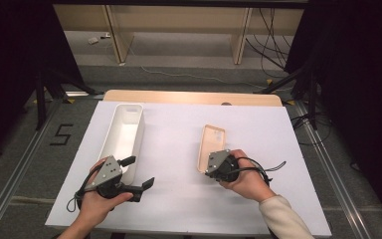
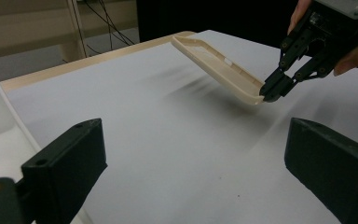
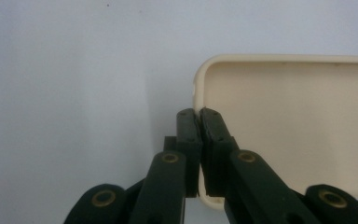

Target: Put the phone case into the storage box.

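White board covers the bench point(image 1: 179, 199), with a strip of pale wood showing along its far edge and grey floor all round. Dark drapes hang at both sides, and cables trail over the floor near wooden shelving at the back.

On the left half of the bench lies a long white tray point(image 1: 122, 134), open side up, running away from the person. The left gripper point(image 1: 138, 175) sits at the tray's near end, held level just above the bench; its fingers point(image 2: 70, 163) stand wide apart with nothing between them.

The right gripper point(image 1: 214, 169) is right of centre, pointing away from the person. Its fingers point(image 3: 189, 135) are pressed together on the rim of a cream case point(image 1: 211, 147), a shallow phone-shaped shell with a camera cutout near its far end. The grip is at a near corner of the case, one finger outside the wall and one inside. In the left gripper view the case point(image 2: 219, 67) tilts, its gripped end lifted clear of the bench with a shadow under it; whether the far end touches the surface I cannot tell. Case and tray lie well apart.
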Available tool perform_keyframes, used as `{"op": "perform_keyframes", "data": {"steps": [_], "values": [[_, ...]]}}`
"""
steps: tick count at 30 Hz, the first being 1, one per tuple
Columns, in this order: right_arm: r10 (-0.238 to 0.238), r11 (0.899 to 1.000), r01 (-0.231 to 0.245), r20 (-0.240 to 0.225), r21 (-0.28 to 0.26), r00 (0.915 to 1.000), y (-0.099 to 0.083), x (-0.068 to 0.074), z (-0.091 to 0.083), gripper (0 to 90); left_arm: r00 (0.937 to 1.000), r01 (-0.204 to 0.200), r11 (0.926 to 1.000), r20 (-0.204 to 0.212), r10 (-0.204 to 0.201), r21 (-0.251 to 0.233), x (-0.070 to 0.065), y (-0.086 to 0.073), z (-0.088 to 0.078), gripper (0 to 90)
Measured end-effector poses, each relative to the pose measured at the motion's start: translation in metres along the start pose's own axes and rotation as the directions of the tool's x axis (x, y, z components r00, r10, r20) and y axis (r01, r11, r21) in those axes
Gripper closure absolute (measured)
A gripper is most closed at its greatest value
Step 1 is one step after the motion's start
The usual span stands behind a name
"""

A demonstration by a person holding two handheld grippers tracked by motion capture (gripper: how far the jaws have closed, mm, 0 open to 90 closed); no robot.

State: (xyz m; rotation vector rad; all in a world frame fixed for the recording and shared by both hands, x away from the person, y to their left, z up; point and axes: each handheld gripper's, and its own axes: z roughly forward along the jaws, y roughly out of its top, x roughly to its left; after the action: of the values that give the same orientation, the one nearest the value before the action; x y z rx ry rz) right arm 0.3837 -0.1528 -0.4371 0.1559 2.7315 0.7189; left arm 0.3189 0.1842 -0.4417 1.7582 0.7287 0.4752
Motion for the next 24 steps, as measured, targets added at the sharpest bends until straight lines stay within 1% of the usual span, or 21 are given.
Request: {"op": "perform_keyframes", "data": {"steps": [2,3,4,7,9,10,11,13,16,17,21,22,24], "values": [[0.002,1.0,-0.002,0.005,-0.007,1.0,0.001,0.0,0.0,88.0,1.0,0.0,1.0,0.0,0.0,0.001,0.0,0.0,0.0,4.8],[-0.008,1.0,0.009,0.008,-0.021,0.9999,0.001,0.0,0.0,88.0,1.0,-0.002,1.0,0.0,0.002,0.0,0.0,0.0,0.0,4.9],[-0.005,1.0,0.006,0.01,-0.027,0.9999,0.002,0.001,0.0,88.0,1.0,0.001,1.0,0.0,-0.001,0.0,0.0,0.0,0.0,4.9],[-0.001,0.999,0.001,0.002,-0.039,1.0,0.002,0.001,0.0,88.0,1.0,0.001,1.0,-0.001,-0.001,0.001,0.0,0.0,0.0,5.0],[-0.01,0.999,0.01,0.012,-0.05,0.9999,0.003,0.001,0.001,88.0,1.0,0.003,1.0,0.0,-0.003,0.0,0.0,0.0,0.0,5.1],[-0.003,0.998,0.003,0.002,-0.06,1.0,0.004,0.002,0.0,88.0,1.0,0.004,1.0,0.001,-0.004,-0.001,0.0,0.0,0.0,5.2],[-0.002,0.998,0.003,0.01,-0.068,1.0,0.004,0.002,0.001,88.0,1.0,0.004,1.0,0.001,-0.004,-0.001,0.0,0.0,0.0,5.2],[0.0,0.997,0.0,-0.002,-0.08,1.0,0.005,0.002,0.0,88.0,1.0,0.004,1.0,0.001,-0.004,0.0,0.001,0.0,0.0,5.3],[0.002,0.995,-0.001,0.008,-0.095,1.0,0.006,0.004,0.0,88.0,1.0,-0.001,1.0,0.002,0.001,0.0,0.001,0.0,0.0,5.4],[0.001,0.995,-0.001,0.001,-0.103,1.0,0.007,0.004,0.0,88.0,1.0,0.0,1.0,0.002,0.0,0.0,0.001,0.0,0.0,5.5],[-0.008,0.993,0.008,-0.001,-0.12,1.0,0.009,0.004,0.001,88.0,1.0,0.0,1.0,0.002,0.0,0.001,0.001,0.0,0.0,5.7],[-0.011,0.992,0.011,-0.002,-0.128,0.9999,0.01,0.005,0.001,88.0,1.0,0.006,1.0,0.0,-0.006,0.001,0.001,0.0,0.0,5.7],[-0.022,0.99,0.023,0.009,-0.137,0.9997,0.011,0.006,0.002,88.0,1.0,0.007,1.0,0.0,-0.007,0.001,0.001,0.0,0.0,5.8]]}}
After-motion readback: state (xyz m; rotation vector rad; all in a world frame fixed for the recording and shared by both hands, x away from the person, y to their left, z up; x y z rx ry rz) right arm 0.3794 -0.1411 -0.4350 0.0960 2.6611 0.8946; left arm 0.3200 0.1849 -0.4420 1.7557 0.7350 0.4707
